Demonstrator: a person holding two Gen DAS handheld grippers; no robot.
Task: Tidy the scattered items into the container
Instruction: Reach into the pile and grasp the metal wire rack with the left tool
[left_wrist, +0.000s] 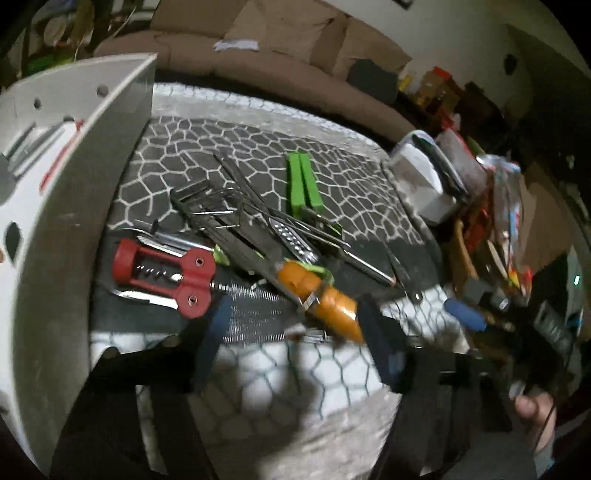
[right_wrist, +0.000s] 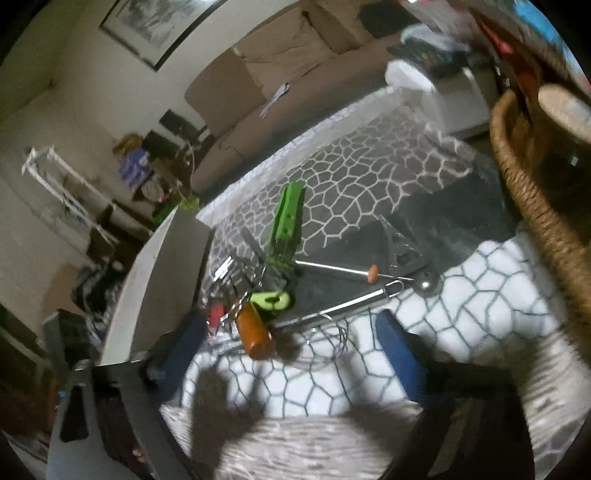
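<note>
We see a patterned rug (left_wrist: 258, 147) filling the middle of both views, with a white box (left_wrist: 66, 206) at the left edge of the left view. Kitchen tools lie heaped at centre: green tongs (left_wrist: 303, 184), a red corkscrew (left_wrist: 162, 277), an orange handle (left_wrist: 325, 302). Our left gripper (left_wrist: 291, 332) and right gripper (right_wrist: 291, 339) hang over the heap, fingers apart, gripping nothing.

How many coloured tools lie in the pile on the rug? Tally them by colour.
Red: 1, corkscrew
Orange: 2, fat-handled tool and orange-tipped rod
Green: 2, long tongs and lime-handled tool
Total: 5
</note>
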